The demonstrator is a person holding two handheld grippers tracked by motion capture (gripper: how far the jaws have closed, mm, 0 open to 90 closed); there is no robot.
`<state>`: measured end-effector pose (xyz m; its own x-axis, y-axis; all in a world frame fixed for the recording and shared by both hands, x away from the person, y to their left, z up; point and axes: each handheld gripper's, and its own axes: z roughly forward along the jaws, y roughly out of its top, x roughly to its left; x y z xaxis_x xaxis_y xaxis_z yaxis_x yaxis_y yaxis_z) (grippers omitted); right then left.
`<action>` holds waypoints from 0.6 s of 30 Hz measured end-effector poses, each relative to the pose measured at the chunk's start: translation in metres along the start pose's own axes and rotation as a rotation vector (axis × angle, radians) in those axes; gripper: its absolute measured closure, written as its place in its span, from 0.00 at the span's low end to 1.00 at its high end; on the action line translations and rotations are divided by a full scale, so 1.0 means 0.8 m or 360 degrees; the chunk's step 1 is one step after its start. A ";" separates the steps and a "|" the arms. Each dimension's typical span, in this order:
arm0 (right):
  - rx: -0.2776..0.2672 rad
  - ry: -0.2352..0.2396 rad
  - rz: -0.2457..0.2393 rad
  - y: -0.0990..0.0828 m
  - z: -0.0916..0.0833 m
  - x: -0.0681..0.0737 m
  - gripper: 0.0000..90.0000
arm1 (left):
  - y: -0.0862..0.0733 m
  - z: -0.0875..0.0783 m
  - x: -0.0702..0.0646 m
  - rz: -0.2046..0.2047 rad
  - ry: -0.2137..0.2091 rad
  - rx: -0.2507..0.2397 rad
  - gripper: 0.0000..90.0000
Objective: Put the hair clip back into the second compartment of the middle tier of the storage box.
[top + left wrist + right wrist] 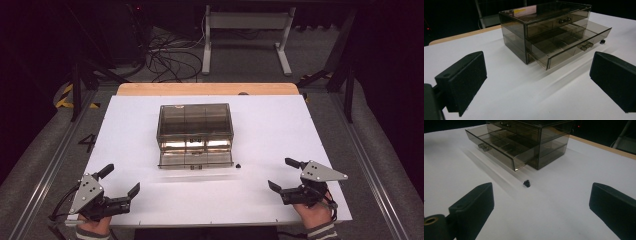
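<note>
High view: you stand at six o'clock of the white tabletop [260, 130]; the smoked plastic drawer box [195, 120] sits near its centre, well apart from both hands.
Drawer box: clear brown plastic, three tiers; the middle drawer [195, 159] is pulled out toward six o'clock, and its divided compartments look bare.
Small black part: it lies on the tabletop [238, 165] just off the open drawer's front corner at about four o'clock of the box, touching nothing.
Left hand-held gripper: [119, 182] it hovers at about seven o'clock of the tabletop, jaws spread wide with nothing between them.
Right hand-held gripper: [282, 175] it hovers at about five o'clock, jaws released and empty, and points toward the black part [526, 183], which lies ahead between the lines of its two jaws.
Left gripper view: the open drawer [571, 45] juts toward you with a small handle [586, 45] at its front.
Handling, part: judged light, hard and tiny; it may skid or flick away on the smooth sheet, so come straight down and pinch it across its body with the pad tips.
Handling, drawer: judged stiff, slick and brittle; the light box may slide when pushed, so take the front handle or press the front panel squarely, steadying the box with the other hand.
</note>
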<state>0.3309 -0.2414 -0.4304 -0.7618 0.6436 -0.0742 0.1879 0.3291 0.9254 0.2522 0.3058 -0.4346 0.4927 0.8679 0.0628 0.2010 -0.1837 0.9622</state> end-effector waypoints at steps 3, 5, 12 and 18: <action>0.0005 0.0012 0.0014 0.005 0.003 -0.002 0.07 | 0.000 0.000 0.000 0.0002 0.0001 0.0001 0.02; 0.0019 0.0017 0.0009 0.009 0.006 -0.002 0.08 | 0.000 0.000 0.000 0.0001 -0.0004 -0.0001 0.02; 0.0033 0.0061 -0.0005 0.027 0.020 -0.003 0.08 | -0.001 0.002 0.000 0.0006 -0.0013 0.0019 0.02; 0.0040 0.0099 -0.0014 0.041 0.034 -0.005 0.08 | -0.001 -0.001 -0.002 0.0009 -0.0007 0.0012 0.02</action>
<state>0.3571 -0.2144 -0.4100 -0.8002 0.5968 -0.0585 0.1961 0.3525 0.9150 0.2506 0.3052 -0.4351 0.4975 0.8649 0.0672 0.2046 -0.1922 0.9598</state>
